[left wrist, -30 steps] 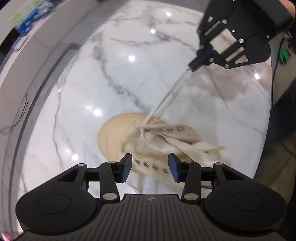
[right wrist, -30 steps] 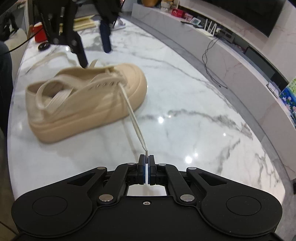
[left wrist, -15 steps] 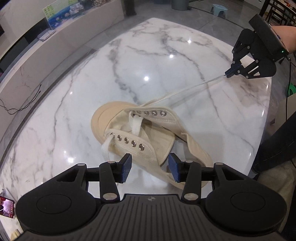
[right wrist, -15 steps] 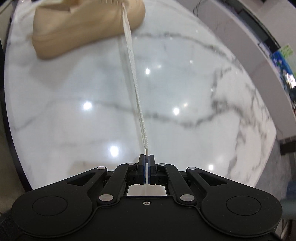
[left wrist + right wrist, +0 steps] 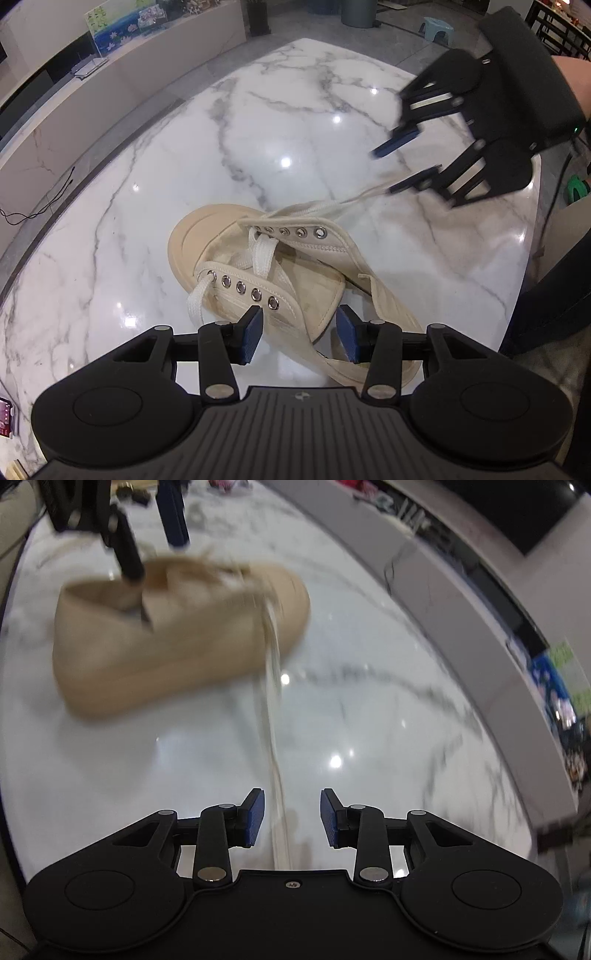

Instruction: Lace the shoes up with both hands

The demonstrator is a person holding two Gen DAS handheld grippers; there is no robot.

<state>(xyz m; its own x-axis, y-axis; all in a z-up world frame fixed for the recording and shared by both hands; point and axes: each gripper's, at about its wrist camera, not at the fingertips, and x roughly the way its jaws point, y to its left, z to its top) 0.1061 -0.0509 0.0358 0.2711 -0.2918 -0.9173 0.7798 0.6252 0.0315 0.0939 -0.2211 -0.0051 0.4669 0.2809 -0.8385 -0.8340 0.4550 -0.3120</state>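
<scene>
A beige canvas shoe (image 5: pixel 280 269) lies on the marble table (image 5: pixel 258 122), toe pointing away, with a white lace (image 5: pixel 262 254) crossed through its lowest eyelets. My left gripper (image 5: pixel 299 334) is open and empty, just above the shoe's tongue and heel. My right gripper (image 5: pixel 402 166) is open at the upper right; the free lace end (image 5: pixel 362 195) trails toward its lower finger. In the blurred right wrist view the shoe (image 5: pixel 177 635) lies ahead, and the lace (image 5: pixel 275 746) runs loose between the open fingers of my right gripper (image 5: pixel 291 821).
A low marble ledge (image 5: pixel 110 85) runs along the table's far left side, with a colourful picture (image 5: pixel 114 31) on it. The table's edge (image 5: pixel 532 236) lies at the right, by the person's leg. The left gripper (image 5: pixel 122 531) hangs above the shoe in the right wrist view.
My right gripper has opened and let go of the lace end, then moved back toward the shoe. The taut lace has gone slack. My left gripper stays open above the shoe.
</scene>
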